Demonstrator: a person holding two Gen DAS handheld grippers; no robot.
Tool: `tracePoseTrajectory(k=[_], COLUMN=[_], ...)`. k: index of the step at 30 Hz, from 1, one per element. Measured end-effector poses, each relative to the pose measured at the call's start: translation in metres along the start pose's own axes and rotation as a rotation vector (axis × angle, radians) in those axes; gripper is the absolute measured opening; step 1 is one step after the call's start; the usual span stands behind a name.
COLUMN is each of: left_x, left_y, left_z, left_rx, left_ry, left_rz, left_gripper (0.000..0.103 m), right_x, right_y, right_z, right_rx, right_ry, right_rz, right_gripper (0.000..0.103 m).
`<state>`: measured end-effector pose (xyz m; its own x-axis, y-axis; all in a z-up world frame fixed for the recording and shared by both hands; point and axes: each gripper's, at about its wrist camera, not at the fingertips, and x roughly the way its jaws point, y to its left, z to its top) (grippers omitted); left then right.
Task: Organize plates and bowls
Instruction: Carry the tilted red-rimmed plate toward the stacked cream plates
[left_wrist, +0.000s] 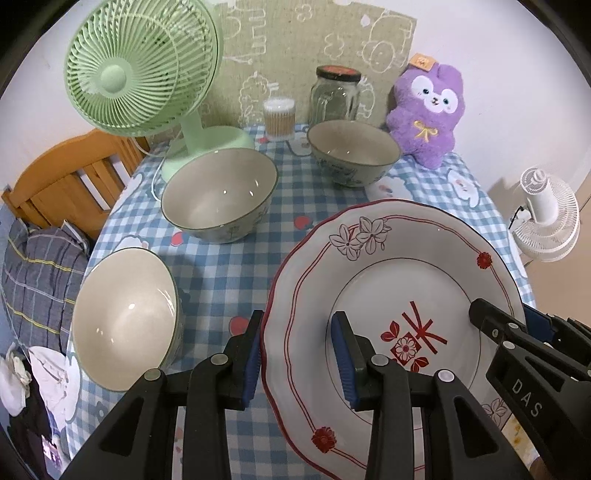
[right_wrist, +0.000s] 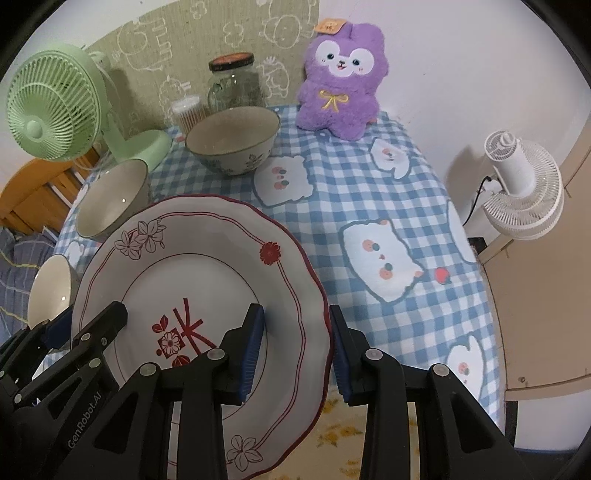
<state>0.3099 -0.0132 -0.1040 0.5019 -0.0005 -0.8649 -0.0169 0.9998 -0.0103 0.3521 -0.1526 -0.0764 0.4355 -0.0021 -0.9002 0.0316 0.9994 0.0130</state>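
Both my tongs, left and right, are narrowed onto opposite rims of the plate, held above the checked table; keep it level and grips matched toward its stacking spot.

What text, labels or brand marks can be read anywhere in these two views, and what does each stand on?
"DAS": white letters on the black body of the right gripper, seen in the left wrist view.
"GenRobot.AI": on the black body of the left gripper, seen in the right wrist view.
Plate: a red character-like motif at its centre, not readable as a word.
Orange tag on the purple plush toy: too small to read.
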Motion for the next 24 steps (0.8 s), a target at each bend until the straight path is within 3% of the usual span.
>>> tracePoseTrajectory(k=[11, 24], left_x=[-0.037, -0.055], left_y=[-0.02, -0.051], left_z=[-0.013, -0.038], left_rx=[0.01, 0.018], left_ry=[-0.04, -0.035], left_rz=[-0.012, -0.03], left_gripper=[0.035, 0.035], right_x=[-0.038, -0.058], right_y=[-0.022, -0.057], right_z=[-0.017, -0.045], right_rx=[0.007, 0.012], right_ry=[-0.034, -0.035], right_rz=[-0.007, -0.025], right_gripper=[0.038, 0.037])
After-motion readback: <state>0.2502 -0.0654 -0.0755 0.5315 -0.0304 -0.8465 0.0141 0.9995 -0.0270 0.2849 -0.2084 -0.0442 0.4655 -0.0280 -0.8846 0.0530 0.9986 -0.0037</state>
